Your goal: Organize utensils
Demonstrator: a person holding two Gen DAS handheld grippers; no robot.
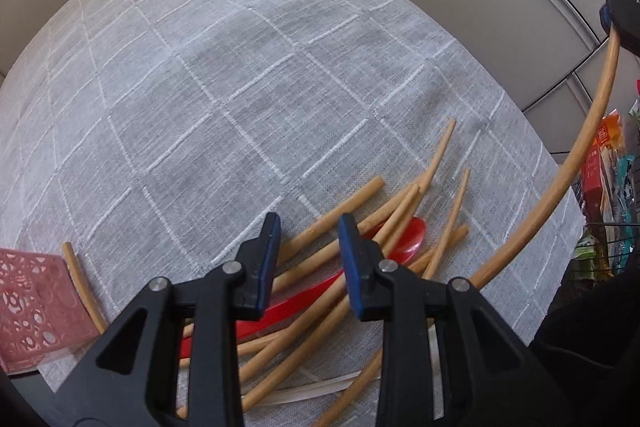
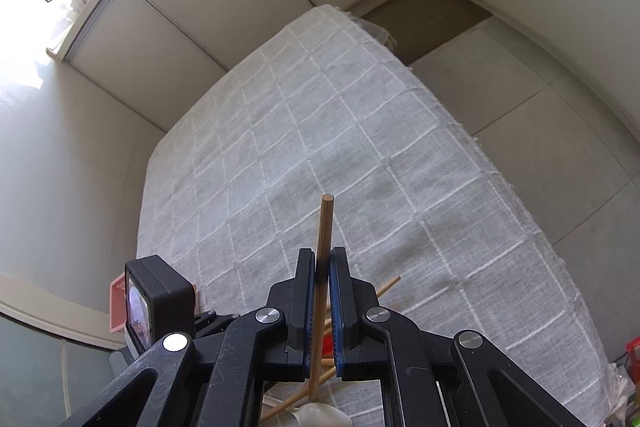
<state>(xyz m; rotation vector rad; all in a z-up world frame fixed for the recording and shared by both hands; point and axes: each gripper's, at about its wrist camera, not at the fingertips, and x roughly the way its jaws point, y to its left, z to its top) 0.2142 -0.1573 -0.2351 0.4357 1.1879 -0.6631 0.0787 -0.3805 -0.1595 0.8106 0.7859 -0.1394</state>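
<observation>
Wooden chopstick (image 2: 323, 227) clamped in right gripper (image 2: 322, 259); left gripper (image 1: 308, 227) part-open, empty above chopstick pile (image 1: 360, 227).

On the near part of the grey checked cloth (image 1: 240, 87) lies a heap of wooden chopsticks (image 1: 404, 211); I count about ten, but they cross each other, so the exact number is not sure. One more chopstick (image 2: 323, 259) is off the cloth. There is one red spoon (image 1: 404, 243), one white spoon (image 2: 320, 415), and one pink openwork box (image 1: 32, 307) at the near left corner.
</observation>
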